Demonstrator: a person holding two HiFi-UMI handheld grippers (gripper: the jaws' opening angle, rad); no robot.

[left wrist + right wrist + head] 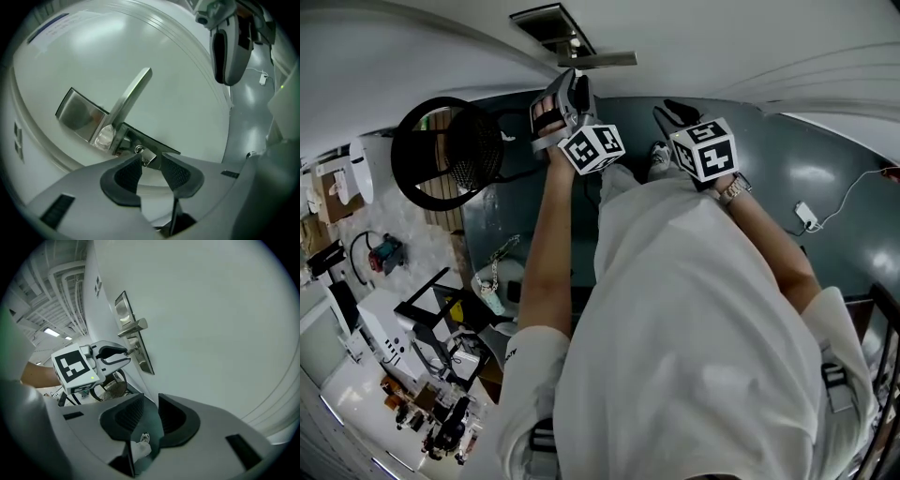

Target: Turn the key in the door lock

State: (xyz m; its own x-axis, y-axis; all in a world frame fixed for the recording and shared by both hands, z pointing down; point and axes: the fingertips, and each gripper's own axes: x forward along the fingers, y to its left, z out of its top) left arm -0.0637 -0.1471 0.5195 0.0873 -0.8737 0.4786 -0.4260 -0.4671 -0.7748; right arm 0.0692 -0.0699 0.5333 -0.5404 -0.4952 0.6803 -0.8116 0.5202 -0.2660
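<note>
Fingers (126, 177) of the left gripper (151, 162) close on the head of the key (147, 157), one tip on each side of it. The key sticks out of the metal lock plate (77, 112) just below the root of the door handle (129, 101). That handle juts from the same plate on the pale door (183, 84), right above the gripping fingers, and nothing sits between it and the key. The right gripper (151, 401) hangs well to the far side of the handle, away from the plate. Its fingers (124, 416) are slightly apart with nothing between them. Far below the handle, a white cable (839, 202) trails across the grey floor (787, 155).
</note>
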